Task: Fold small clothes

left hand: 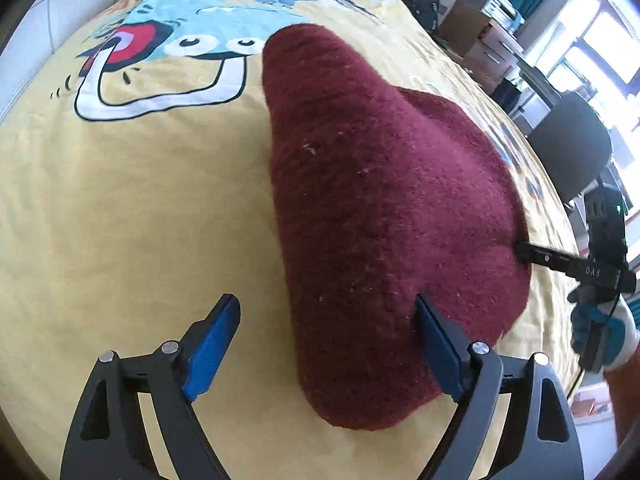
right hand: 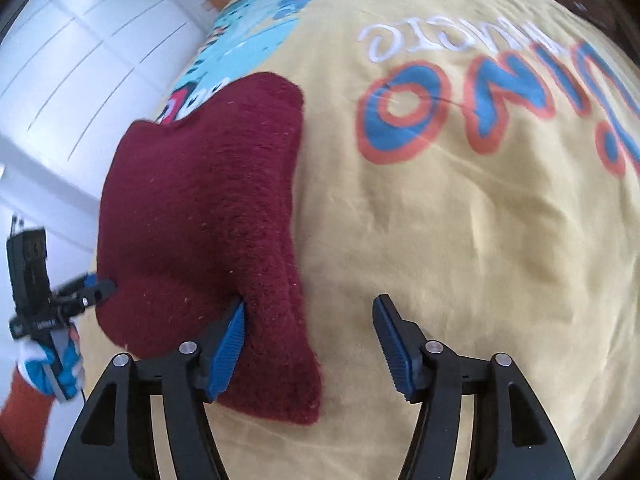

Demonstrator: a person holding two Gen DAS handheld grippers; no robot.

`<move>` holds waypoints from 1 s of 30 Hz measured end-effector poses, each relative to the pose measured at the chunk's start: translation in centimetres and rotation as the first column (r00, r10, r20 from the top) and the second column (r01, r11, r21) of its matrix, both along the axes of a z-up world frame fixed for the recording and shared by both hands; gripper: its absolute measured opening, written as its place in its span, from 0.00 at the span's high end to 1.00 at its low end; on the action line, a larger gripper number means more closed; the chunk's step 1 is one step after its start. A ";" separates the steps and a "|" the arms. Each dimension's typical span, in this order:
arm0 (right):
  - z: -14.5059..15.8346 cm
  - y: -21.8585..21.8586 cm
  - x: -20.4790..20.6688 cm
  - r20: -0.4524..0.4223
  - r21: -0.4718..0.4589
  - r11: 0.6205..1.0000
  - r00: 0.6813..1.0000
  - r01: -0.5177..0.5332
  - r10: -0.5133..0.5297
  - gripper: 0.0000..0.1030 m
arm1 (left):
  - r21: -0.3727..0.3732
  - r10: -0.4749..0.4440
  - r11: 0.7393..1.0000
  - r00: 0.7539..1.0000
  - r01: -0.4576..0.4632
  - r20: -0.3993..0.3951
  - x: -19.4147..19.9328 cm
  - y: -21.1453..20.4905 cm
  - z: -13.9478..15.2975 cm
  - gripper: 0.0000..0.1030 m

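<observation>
A dark red fleecy garment (left hand: 384,208) lies folded on a bed covered by a yellow sheet (left hand: 140,208) printed with a blue cartoon dinosaur (left hand: 188,12) and large blue-and-orange letters (right hand: 480,100). In the left wrist view the garment runs from the near centre toward the far side, narrowing to a rounded end near the dinosaur's eyes; its broad near end lies between and beside the tongs.

The left tongs (left hand: 326,344) are spread wide. Their right finger stands against the garment's near edge, with the cloth lying behind it, and their left finger is over bare sheet; nothing is pinched. The right tongs (right hand: 310,344) are also spread, with the left blue pad (right hand: 228,352) touching the garment's near right fold and the other pad over bare sheet, clear of the cloth.

At the right edge of the left wrist view, the right tool's dark tip meets the garment's side, held by a hand in a blue and white glove (left hand: 600,332). In the right wrist view the other gloved hand (right hand: 52,364), above an orange sleeve (right hand: 24,412), holds the left tool at the garment's left edge.
</observation>
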State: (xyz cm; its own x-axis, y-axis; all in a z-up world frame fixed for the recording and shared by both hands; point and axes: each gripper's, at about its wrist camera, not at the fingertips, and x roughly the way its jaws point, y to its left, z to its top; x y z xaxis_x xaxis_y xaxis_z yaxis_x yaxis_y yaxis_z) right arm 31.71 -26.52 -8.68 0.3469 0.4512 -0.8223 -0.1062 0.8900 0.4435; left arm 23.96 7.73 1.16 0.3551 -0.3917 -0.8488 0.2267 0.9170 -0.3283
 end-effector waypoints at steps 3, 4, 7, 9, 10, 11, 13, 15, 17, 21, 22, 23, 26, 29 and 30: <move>0.5 -0.1 -0.6 0.000 0.015 0.999 0.999 0.052 -0.052 0.35 | 0.005 0.040 0.999 0.999 -0.040 0.003 0.2 -0.1 0.6 0.17; 1.1 -0.1 -1.0 0.007 0.014 0.998 0.998 0.057 -0.057 0.35 | 0.005 0.052 0.999 0.999 -0.052 0.011 -0.1 -0.1 1.0 0.17; 2.1 0.9 -1.8 0.023 -0.038 0.998 0.998 0.058 -0.057 0.35 | 0.010 0.081 0.997 0.996 -0.081 0.043 -0.8 -0.3 2.2 0.17; 2.7 1.1 -2.2 0.025 -0.051 0.996 0.997 0.078 -0.077 0.35 | 0.005 0.114 0.993 0.992 -0.114 0.046 -1.8 0.3 2.8 0.18; 3.1 1.1 -2.6 0.027 -0.055 0.995 0.996 0.089 -0.087 0.35 | 0.005 0.127 0.992 0.991 -0.127 0.049 -2.2 0.5 3.0 0.18; 3.5 0.7 -3.3 0.029 -0.061 0.993 0.995 0.102 -0.101 0.35 | 0.004 0.140 0.990 0.989 -0.141 0.054 -2.9 0.8 3.2 0.18; 4.3 0.1 -4.7 0.032 -0.069 0.990 0.993 0.120 -0.118 0.35 | 0.000 0.169 0.985 0.983 -0.170 0.068 -4.4 1.3 3.8 0.18; 5.2 -0.1 -5.7 0.041 -0.077 0.988 0.991 0.133 -0.130 0.35 | -0.004 0.197 0.980 0.977 -0.197 0.085 -5.7 1.5 4.7 0.18; 6.1 0.0 -6.9 0.052 -0.087 0.987 0.990 0.138 -0.134 0.35 | 0.007 0.214 0.976 0.971 -0.216 0.106 -6.7 1.7 5.4 0.18; 8.0 0.3 -10.4 0.092 -0.120 0.982 0.986 0.149 -0.138 0.34 | 0.037 0.247 0.966 0.958 -0.254 0.143 -9.6 1.9 6.7 0.18; 8.4 0.4 -11.3 0.100 -0.125 0.980 0.985 0.152 -0.140 0.34 | 0.044 0.253 0.964 0.956 -0.262 0.148 -10.2 1.9 6.9 0.18; 8.6 0.6 -12.0 0.108 -0.130 0.979 0.984 0.154 -0.141 0.34 | 0.057 0.259 0.961 0.953 -0.271 0.155 -10.8 1.9 6.9 0.18; 9.2 1.1 -14.7 0.129 -0.158 0.973 0.980 0.170 -0.150 0.34 | 0.087 0.263 0.956 0.951 -0.279 0.160 -12.1 1.9 7.0 0.18; 9.4 1.4 -17.4 0.148 -0.177 0.966 0.976 0.187 -0.162 0.33 | 0.104 0.274 0.950 0.945 -0.295 0.178 -13.8 2.0 7.1 0.17; 9.6 1.4 -18.4 0.156 -0.189 0.962 0.973 0.199 -0.171 0.33 | 0.115 0.279 0.946 0.941 -0.304 0.191 -14.5 1.9 7.2 0.15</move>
